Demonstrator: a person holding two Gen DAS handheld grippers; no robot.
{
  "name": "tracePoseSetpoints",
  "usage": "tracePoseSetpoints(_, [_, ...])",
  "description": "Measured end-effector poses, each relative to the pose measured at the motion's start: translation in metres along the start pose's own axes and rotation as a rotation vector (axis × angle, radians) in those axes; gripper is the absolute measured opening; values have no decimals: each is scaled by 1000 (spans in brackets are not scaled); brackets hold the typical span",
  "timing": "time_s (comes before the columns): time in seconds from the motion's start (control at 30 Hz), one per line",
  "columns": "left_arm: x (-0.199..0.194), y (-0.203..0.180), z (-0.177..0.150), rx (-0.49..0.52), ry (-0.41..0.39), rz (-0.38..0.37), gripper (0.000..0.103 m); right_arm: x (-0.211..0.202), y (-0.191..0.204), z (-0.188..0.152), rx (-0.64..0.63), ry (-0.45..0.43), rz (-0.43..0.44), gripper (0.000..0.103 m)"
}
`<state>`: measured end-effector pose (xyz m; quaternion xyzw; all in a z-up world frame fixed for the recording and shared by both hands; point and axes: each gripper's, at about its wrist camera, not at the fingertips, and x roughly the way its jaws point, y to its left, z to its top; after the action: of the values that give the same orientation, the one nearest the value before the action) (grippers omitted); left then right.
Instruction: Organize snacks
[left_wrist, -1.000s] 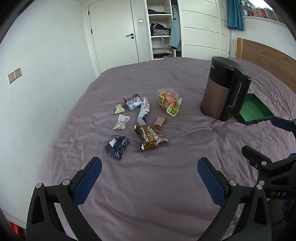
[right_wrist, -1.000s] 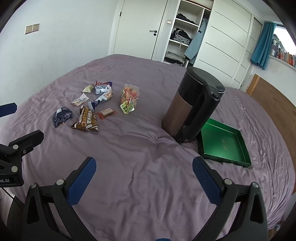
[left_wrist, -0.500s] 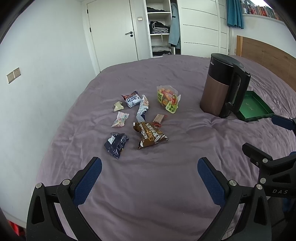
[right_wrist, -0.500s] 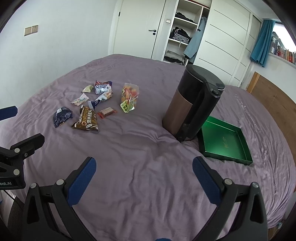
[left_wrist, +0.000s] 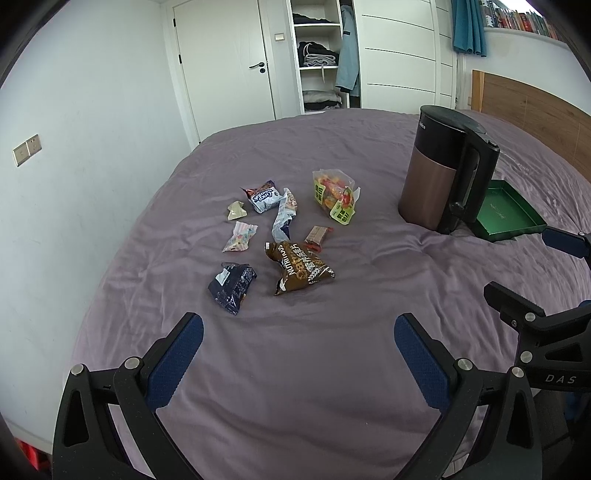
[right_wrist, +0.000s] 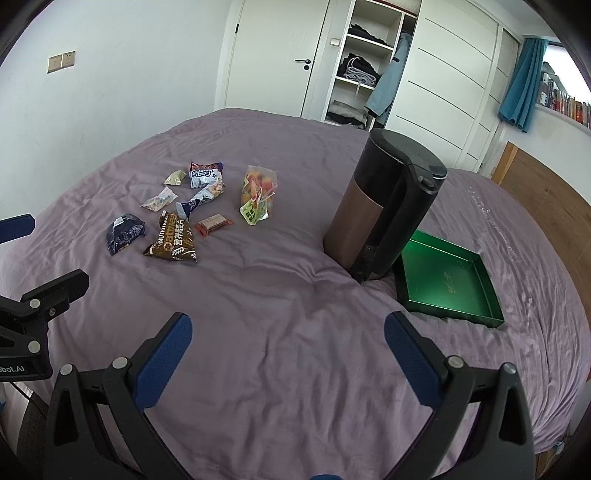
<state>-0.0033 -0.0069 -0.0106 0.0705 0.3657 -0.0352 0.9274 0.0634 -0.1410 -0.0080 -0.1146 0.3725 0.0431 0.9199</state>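
The kettle (left_wrist: 443, 177) hides the green tray's (left_wrist: 509, 218) near corner in the left wrist view. Small print on the brown oat packet (right_wrist: 171, 242) is unreadable, and the pale wrapped sweet (left_wrist: 236, 210) is too small to identify.

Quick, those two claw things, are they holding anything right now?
Left gripper: open, holding nothing, above the purple bedspread.
Right gripper: open, holding nothing, also above the bedspread.

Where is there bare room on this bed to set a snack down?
The green tray is empty. Bare sheet lies between the brown oat bag and the kettle, and in front of both grippers. The snack cluster around the small red bar is crowded.
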Motion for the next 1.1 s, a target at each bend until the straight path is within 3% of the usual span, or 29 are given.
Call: tracePoseSetpoints(1.1, [1,-1,-2,0,9,-6,102,0,-2,-2,0,3,0,103])
